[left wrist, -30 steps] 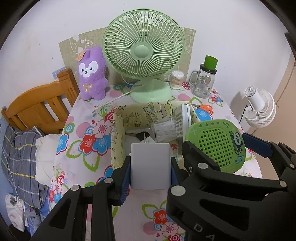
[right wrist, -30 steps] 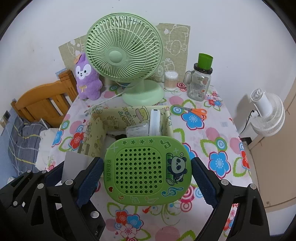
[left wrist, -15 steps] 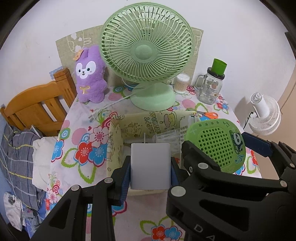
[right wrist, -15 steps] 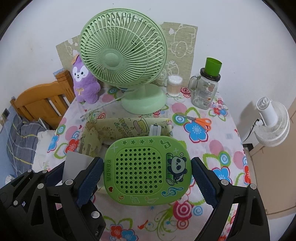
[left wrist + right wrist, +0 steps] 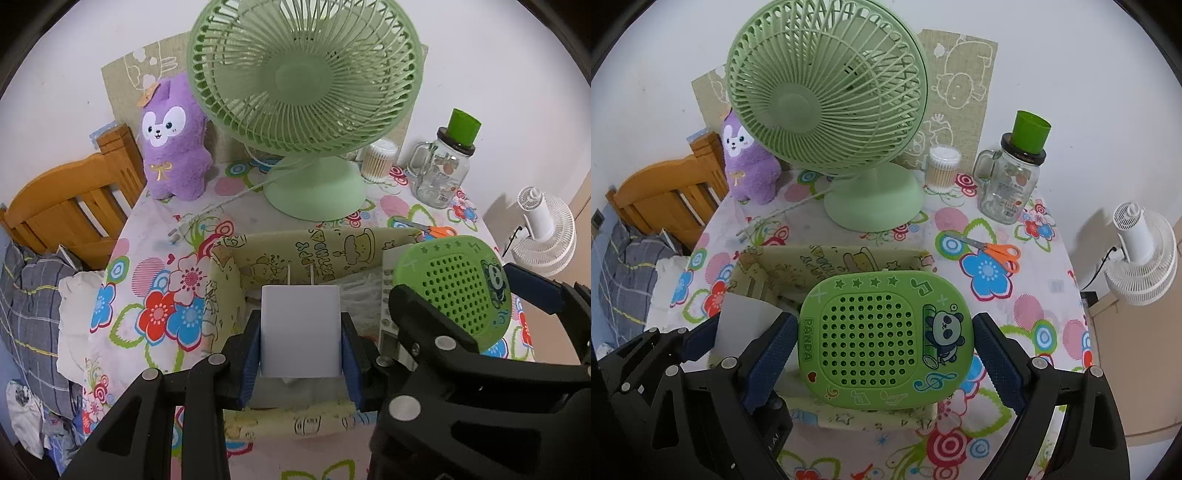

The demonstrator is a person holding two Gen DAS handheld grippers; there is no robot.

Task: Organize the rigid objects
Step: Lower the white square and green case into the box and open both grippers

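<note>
White charger (image 5: 300, 330), prongs up, sits clamped in the left tongs (image 5: 300, 350) above the yellow fabric box (image 5: 325, 243). Beside it the right tongs (image 5: 884, 345) grip a green panda speaker (image 5: 886, 339) over that box.

Surface (image 5: 1049, 291): storage box (image 5: 827, 264) at centre; desk fan (image 5: 827, 96) at 12 o'clock behind it; plush toy (image 5: 748, 162) at 10; cotton-swab tub (image 5: 943, 168) and glass jar (image 5: 1010, 184) at 1; scissors (image 5: 995, 253) at 2, right of box.
</note>
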